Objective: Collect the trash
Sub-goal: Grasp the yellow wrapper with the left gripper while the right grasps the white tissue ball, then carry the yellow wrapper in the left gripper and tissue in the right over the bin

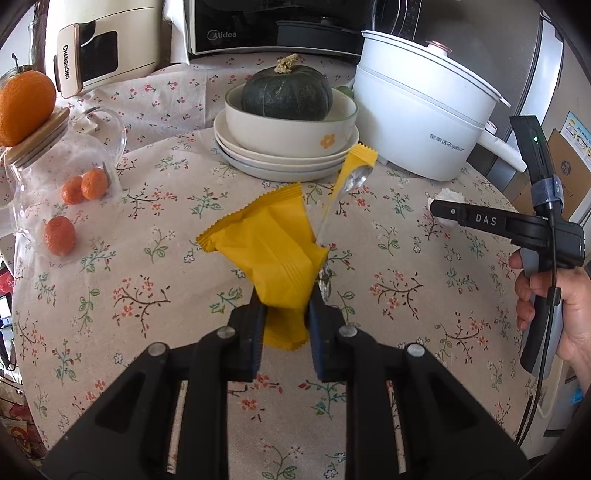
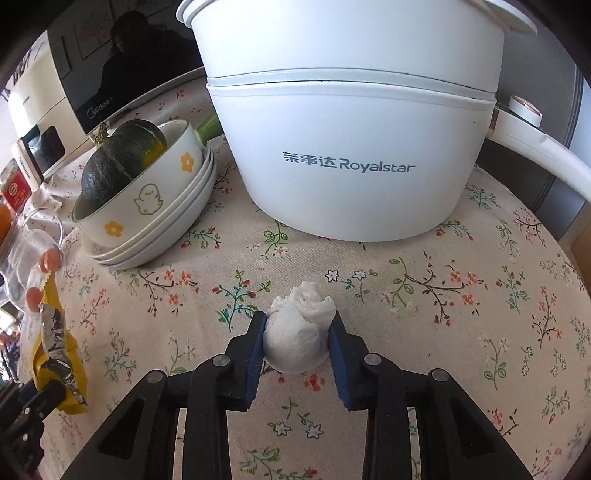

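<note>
My left gripper (image 1: 284, 314) is shut on a torn yellow snack wrapper (image 1: 269, 243) with a silver lining, held above the flowered tablecloth. The wrapper also shows at the left edge of the right wrist view (image 2: 55, 347). My right gripper (image 2: 297, 328) is shut on a crumpled white tissue ball (image 2: 299, 332), just in front of the white pot. In the left wrist view the right gripper (image 1: 439, 212) reaches in from the right, with the tissue (image 1: 448, 195) partly hidden behind its fingers.
A white Royalstar electric pot (image 2: 351, 122) stands close ahead of the right gripper. A bowl with a dark green pumpkin (image 1: 284, 92) sits on stacked plates (image 1: 280, 162). A glass jar (image 1: 62, 192) topped by an orange stands at the left. A microwave (image 1: 258, 26) is behind.
</note>
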The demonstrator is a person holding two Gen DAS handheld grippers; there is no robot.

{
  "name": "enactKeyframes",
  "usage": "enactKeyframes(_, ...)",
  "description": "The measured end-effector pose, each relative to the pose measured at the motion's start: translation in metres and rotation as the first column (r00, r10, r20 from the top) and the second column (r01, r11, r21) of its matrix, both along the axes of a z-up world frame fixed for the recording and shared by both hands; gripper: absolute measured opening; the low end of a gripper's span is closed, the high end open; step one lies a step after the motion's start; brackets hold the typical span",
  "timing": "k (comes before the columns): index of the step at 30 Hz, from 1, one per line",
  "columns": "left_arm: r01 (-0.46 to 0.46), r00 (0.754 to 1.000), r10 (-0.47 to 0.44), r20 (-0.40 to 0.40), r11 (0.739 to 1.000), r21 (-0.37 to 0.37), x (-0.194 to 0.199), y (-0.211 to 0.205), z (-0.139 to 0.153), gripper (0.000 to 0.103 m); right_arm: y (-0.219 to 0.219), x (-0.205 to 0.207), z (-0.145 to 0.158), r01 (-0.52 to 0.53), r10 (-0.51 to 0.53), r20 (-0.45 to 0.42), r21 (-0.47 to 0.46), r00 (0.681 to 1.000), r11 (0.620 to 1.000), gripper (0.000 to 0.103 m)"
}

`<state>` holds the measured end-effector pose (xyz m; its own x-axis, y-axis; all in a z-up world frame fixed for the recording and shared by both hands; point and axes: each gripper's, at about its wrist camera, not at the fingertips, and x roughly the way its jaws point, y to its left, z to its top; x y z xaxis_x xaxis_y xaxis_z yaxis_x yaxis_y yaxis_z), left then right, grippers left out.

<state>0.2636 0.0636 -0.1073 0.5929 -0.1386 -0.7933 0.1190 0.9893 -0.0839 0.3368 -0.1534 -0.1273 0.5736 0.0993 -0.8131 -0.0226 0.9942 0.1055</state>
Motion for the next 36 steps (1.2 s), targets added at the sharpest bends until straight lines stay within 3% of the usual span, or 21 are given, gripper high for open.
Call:
enactKeyframes(19,-0.013,0.999,0.013,0.041,1.0,-0.017,-0.097,-0.011,0.066,0.023,-0.023,-0.134,0.095,-0.079,0.077,0.064,0.016,0.995,0.997,0.033)
enactKeyframes(31,0.057,0.997,-0.056,0.054,0.998,-0.031,-0.168,-0.05,0.079,0.023,-0.042,-0.231,0.104,-0.097,0.096,0.021,0.049,0.995,0.994,0.033)
enactKeyframes(36,0.081,0.996,-0.079,0.029,0.991,-0.104,-0.182,-0.065,0.072,0.023,-0.063,-0.258,0.1,-0.064,0.065,-0.013,0.071,0.998,0.995,0.034)
